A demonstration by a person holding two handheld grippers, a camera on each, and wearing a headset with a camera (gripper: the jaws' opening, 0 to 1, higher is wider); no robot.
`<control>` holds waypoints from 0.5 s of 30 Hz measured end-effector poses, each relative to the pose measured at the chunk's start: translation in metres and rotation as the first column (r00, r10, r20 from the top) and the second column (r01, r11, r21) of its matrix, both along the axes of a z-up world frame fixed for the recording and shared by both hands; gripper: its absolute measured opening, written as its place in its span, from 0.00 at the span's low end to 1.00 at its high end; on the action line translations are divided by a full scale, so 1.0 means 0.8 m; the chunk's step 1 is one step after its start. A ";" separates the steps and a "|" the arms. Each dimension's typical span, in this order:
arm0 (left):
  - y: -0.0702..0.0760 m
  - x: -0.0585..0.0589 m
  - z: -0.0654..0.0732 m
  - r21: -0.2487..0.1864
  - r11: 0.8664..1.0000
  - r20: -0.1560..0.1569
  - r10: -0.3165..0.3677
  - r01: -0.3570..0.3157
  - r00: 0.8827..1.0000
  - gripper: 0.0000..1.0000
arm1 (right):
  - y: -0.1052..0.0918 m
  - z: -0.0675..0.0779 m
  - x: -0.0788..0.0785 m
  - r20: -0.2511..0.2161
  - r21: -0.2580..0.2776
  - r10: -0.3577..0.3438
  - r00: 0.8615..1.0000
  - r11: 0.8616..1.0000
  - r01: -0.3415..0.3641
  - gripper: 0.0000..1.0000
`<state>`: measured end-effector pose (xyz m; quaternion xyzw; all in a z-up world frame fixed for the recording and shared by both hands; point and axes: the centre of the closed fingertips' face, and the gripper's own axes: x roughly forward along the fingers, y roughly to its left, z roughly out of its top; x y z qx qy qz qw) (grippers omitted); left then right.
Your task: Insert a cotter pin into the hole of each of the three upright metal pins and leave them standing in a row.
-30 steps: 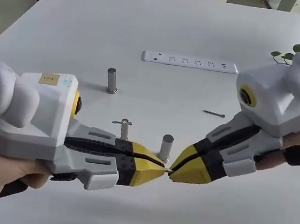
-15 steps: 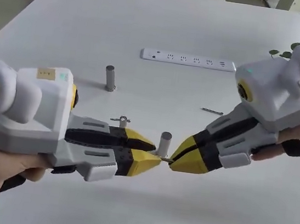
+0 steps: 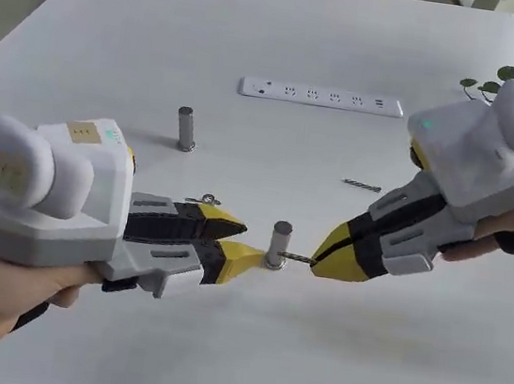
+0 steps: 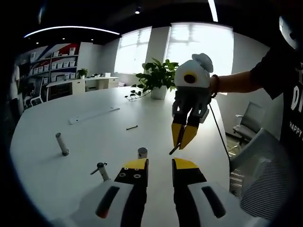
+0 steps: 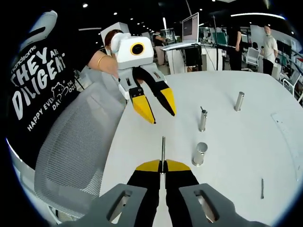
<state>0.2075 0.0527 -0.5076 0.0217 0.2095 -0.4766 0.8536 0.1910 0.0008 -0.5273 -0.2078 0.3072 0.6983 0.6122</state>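
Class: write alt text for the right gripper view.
The yellow-tipped right gripper, jaws shut, holds a thin metal cotter pin pointing forward. An upright grey metal pin stands beside it; the open left gripper faces it.

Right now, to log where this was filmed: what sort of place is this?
Probably an open-plan office: a large white table with a power strip, a potted plant by bright windows, and a mesh office chair.

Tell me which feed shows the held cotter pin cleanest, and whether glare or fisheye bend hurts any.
Right gripper view: cotter pin sharp and centred, table bowed by fisheye. Head view: even light, soft shadows, pin thin but clear. Left gripper view: bright windows wash out the background, pin small and dark.
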 end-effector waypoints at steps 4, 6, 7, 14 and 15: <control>-0.001 0.005 -0.014 0.028 0.999 0.000 0.028 -0.028 1.000 0.19 | -0.008 -0.009 0.008 0.022 -0.035 -0.006 1.000 0.999 0.007 0.00; -0.001 0.010 -0.019 0.030 0.998 0.001 0.049 -0.049 0.999 0.19 | -0.013 -0.015 0.013 0.040 -0.060 -0.004 0.999 0.998 0.006 0.00; -0.002 0.011 -0.021 0.033 0.998 0.003 0.054 -0.054 0.999 0.19 | -0.014 -0.016 0.015 0.042 -0.065 -0.008 0.999 0.998 0.010 0.00; -0.010 0.027 -0.039 0.076 0.993 0.023 0.088 -0.089 0.996 0.19 | -0.022 -0.027 0.027 0.053 -0.097 -0.004 0.999 0.995 0.010 0.00; -0.010 0.029 -0.040 0.076 0.992 0.024 0.096 -0.097 0.995 0.19 | -0.023 -0.029 0.028 0.054 -0.103 -0.003 0.999 0.995 0.008 0.00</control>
